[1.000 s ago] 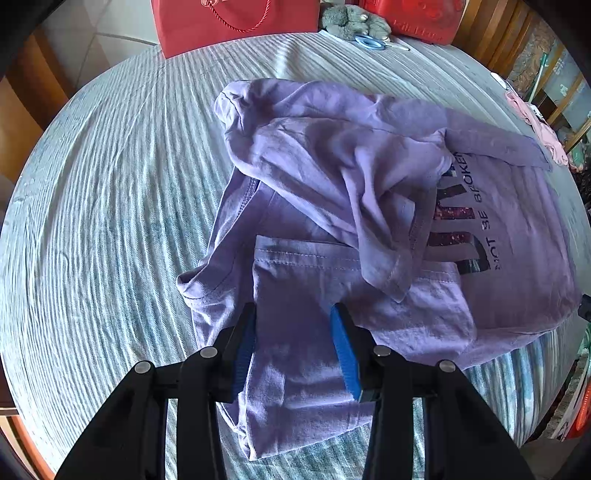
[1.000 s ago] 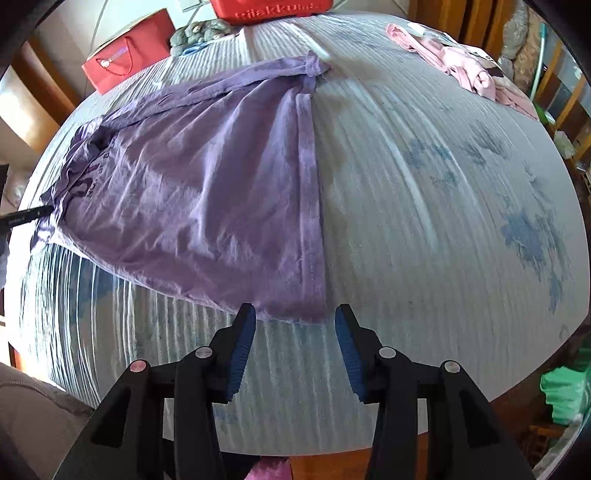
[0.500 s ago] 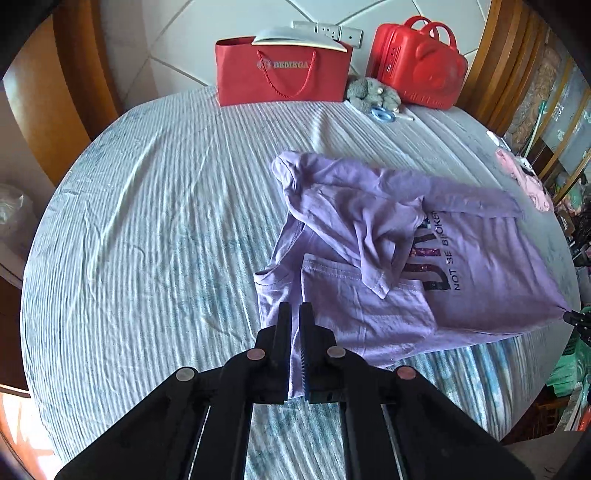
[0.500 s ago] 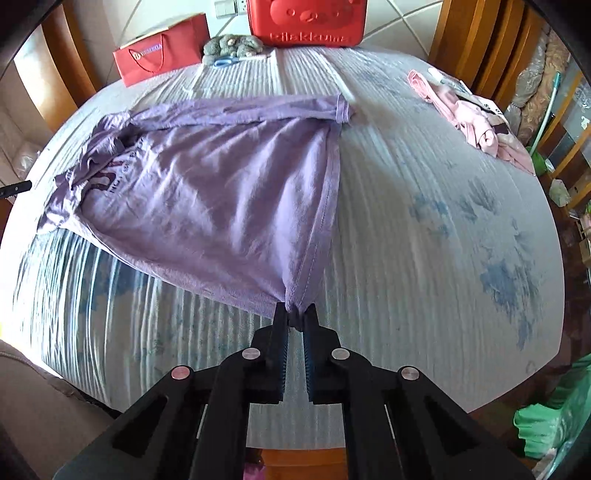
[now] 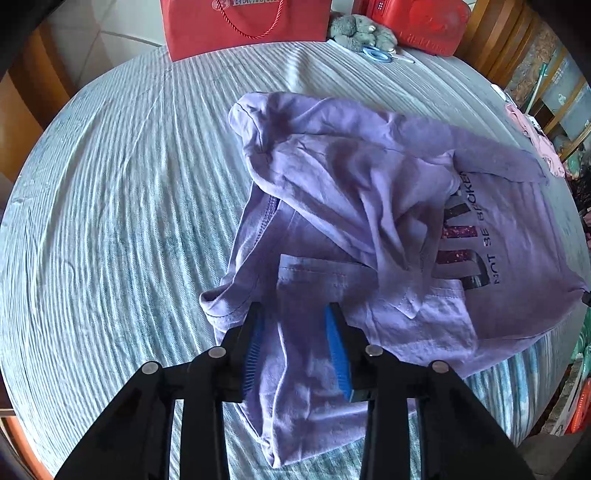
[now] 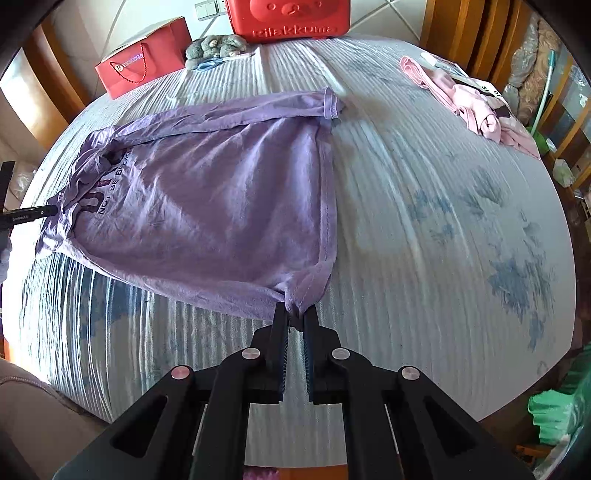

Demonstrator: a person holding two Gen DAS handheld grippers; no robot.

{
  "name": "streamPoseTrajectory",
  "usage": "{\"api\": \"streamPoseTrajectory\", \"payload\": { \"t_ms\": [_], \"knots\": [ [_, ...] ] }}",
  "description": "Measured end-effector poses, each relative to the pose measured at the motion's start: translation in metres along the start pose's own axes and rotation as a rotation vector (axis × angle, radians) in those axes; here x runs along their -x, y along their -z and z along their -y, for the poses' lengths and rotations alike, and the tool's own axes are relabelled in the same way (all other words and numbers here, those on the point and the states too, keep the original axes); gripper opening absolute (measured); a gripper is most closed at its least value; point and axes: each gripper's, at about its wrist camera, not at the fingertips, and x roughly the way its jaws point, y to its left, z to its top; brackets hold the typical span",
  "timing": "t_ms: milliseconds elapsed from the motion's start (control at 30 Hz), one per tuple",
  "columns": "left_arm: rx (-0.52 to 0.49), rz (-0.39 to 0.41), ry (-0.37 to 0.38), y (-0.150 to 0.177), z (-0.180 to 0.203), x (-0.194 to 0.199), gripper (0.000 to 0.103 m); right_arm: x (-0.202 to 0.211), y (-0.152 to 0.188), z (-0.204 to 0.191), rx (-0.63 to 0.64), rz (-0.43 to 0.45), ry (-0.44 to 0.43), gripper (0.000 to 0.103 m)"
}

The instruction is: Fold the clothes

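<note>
A purple T-shirt [image 5: 369, 206] with dark lettering lies rumpled on the striped blue bedspread [image 5: 110, 221]; its upper part and a sleeve are bunched over the front. My left gripper [image 5: 295, 325] is open, its blue pads straddling a sleeve fold near the shirt's near edge. In the right wrist view the shirt [image 6: 207, 199] is spread flatter. My right gripper [image 6: 295, 314] is shut on the shirt's near hem corner, pulling the cloth into a point.
A red paper bag [image 5: 243, 22], a grey plush toy [image 5: 358, 29], blue scissors [image 5: 376, 55] and a red case [image 6: 288, 14] stand at the bed's far edge. Pink clothes [image 6: 469, 99] lie at the far right. Wooden furniture borders the bed.
My left gripper, shut half a second ago, has opened and moved closer over the sleeve fold. My right gripper stays shut on the hem corner and has drawn it slightly nearer.
</note>
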Motion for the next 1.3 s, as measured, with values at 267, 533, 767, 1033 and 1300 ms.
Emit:
{"api": "streamPoseTrajectory", "payload": {
  "t_ms": [267, 533, 767, 1033, 1300],
  "knots": [
    [-0.081, 0.003, 0.020, 0.004, 0.017, -0.005, 0.036, -0.008, 0.004, 0.000, -0.023, -0.016, 0.007, 0.007],
    [-0.046, 0.110, 0.040, 0.030, 0.013, 0.063, 0.002, -0.001, 0.007, 0.001, -0.031, 0.014, 0.009, 0.007],
    [-0.052, 0.244, 0.050, 0.021, 0.010, 0.131, 0.002, 0.018, -0.007, 0.006, -0.043, 0.103, -0.004, 0.007],
    [-0.017, 0.153, -0.086, -0.056, -0.005, 0.044, 0.014, -0.018, -0.108, 0.023, -0.045, 0.116, 0.136, 0.016],
    [0.061, 0.123, -0.078, -0.017, -0.012, 0.052, 0.047, -0.010, -0.082, 0.048, -0.120, 0.069, 0.051, 0.042]
  ]
}}
